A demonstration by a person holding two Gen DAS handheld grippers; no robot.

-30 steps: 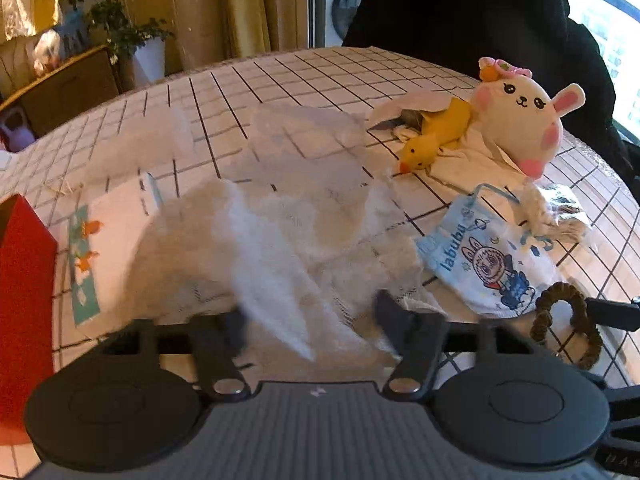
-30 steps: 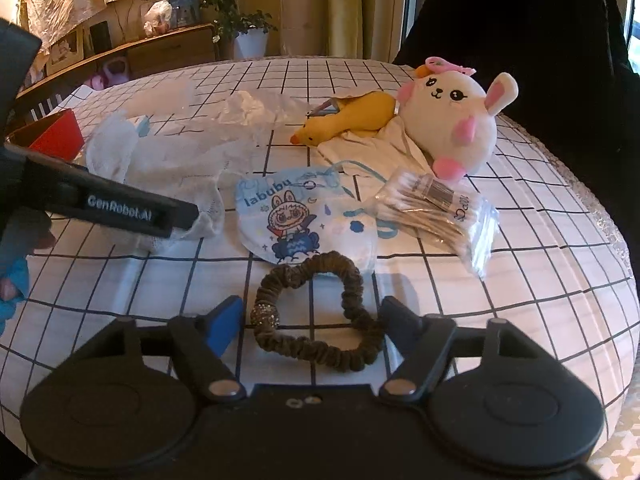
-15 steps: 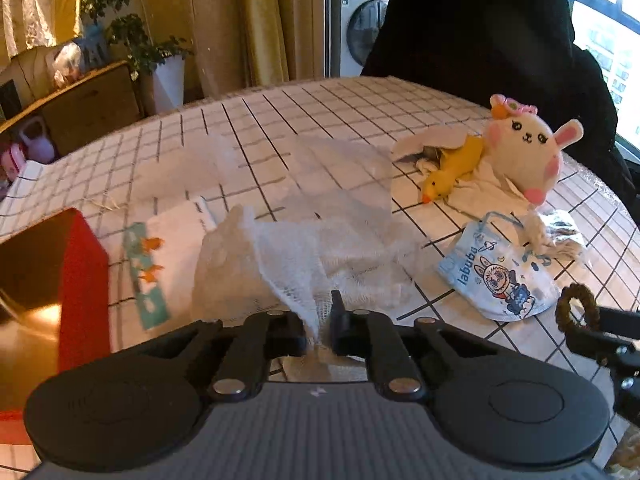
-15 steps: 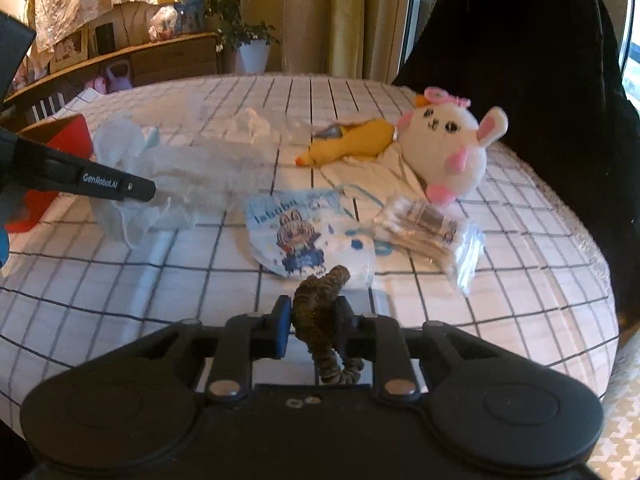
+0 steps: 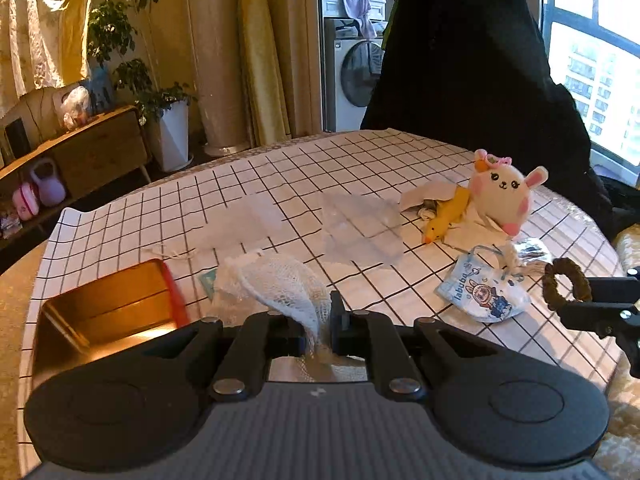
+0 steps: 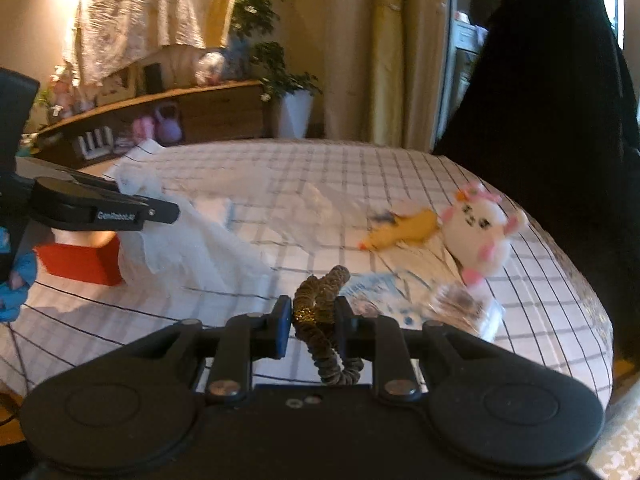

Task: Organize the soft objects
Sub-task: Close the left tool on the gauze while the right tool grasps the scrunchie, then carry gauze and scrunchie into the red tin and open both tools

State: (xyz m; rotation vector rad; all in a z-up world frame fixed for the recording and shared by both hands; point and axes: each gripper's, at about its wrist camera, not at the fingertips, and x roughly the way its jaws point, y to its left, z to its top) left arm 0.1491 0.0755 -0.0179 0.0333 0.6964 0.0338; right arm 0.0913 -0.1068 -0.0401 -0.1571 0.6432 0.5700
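The left gripper (image 5: 320, 326) pinches a white gauze cloth (image 5: 276, 284) that trails away from its jaws over the checked tablecloth (image 5: 280, 176), just beside the red box (image 5: 108, 312). The right gripper (image 6: 310, 322) clamps a brown hair scrunchie (image 6: 320, 296) squeezed narrow, its long axis roughly upright. Beyond the scrunchie lie a printed pouch (image 5: 486, 292), yellow duck (image 5: 446, 216) and bunny plush (image 5: 502, 196); curtains (image 5: 256, 48) and a washing machine (image 5: 352, 76) stand behind.

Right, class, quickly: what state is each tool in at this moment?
Left tool: closed on the white gauze mesh cloth.
Right tool: closed on the brown fabric hair scrunchie.
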